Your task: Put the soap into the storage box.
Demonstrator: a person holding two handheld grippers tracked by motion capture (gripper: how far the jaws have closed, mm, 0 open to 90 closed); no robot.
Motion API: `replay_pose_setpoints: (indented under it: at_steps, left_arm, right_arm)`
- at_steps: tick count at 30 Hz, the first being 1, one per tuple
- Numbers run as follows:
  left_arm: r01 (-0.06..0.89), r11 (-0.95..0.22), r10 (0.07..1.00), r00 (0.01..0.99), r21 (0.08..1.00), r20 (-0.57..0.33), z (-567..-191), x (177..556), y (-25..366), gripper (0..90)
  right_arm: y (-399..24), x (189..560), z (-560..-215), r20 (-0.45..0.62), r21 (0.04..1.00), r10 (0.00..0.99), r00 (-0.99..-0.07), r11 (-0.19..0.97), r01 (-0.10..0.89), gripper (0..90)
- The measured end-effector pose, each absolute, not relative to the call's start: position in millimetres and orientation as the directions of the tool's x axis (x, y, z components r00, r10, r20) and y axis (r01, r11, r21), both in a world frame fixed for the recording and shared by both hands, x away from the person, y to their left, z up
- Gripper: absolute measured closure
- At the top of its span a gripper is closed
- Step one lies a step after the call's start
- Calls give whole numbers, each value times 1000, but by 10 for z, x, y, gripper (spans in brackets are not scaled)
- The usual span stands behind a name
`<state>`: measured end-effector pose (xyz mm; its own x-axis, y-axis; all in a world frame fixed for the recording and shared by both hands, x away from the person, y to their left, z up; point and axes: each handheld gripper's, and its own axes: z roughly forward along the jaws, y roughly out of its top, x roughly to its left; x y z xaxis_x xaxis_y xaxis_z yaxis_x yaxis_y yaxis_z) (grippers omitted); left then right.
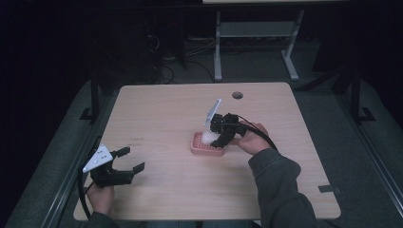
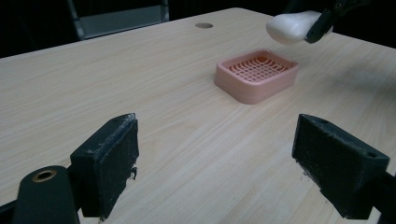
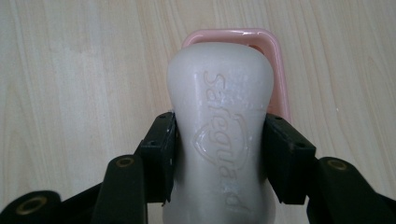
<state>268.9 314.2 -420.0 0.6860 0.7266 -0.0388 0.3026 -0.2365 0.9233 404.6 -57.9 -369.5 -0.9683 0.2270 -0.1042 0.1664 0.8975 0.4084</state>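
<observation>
A white bar of soap [image 3: 219,140] is clamped between the black jaws of my right gripper [image 3: 219,156], which is shut on it. In the high view that gripper [image 1: 216,137] holds the soap [image 1: 207,137] just above a pink soap dish [image 1: 202,148] near the middle of the table. The left gripper view shows the soap [image 2: 292,26] hanging over the far edge of the dish [image 2: 254,74], clear of its slotted floor. My left gripper [image 1: 132,159] rests at the table's front left, open, with nothing between its pads [image 2: 109,163].
The light wooden table [image 1: 157,118] has a round cable hole [image 1: 237,95] near its far edge. A person's sleeve [image 1: 280,185] reaches in from the front right. A desk frame [image 1: 256,42] stands on the dark floor beyond.
</observation>
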Motion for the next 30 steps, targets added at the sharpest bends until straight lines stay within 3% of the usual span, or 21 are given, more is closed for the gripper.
replay_pose_setpoints:
  at_steps: [30]
  left_arm:
    - [309, -234, 730, 682, 922, -43, -4202, 2660, 3184, 141]
  right_arm:
    - [-362, 4406, -4084, -27, 381, 263, -964, 895, 233, 482]
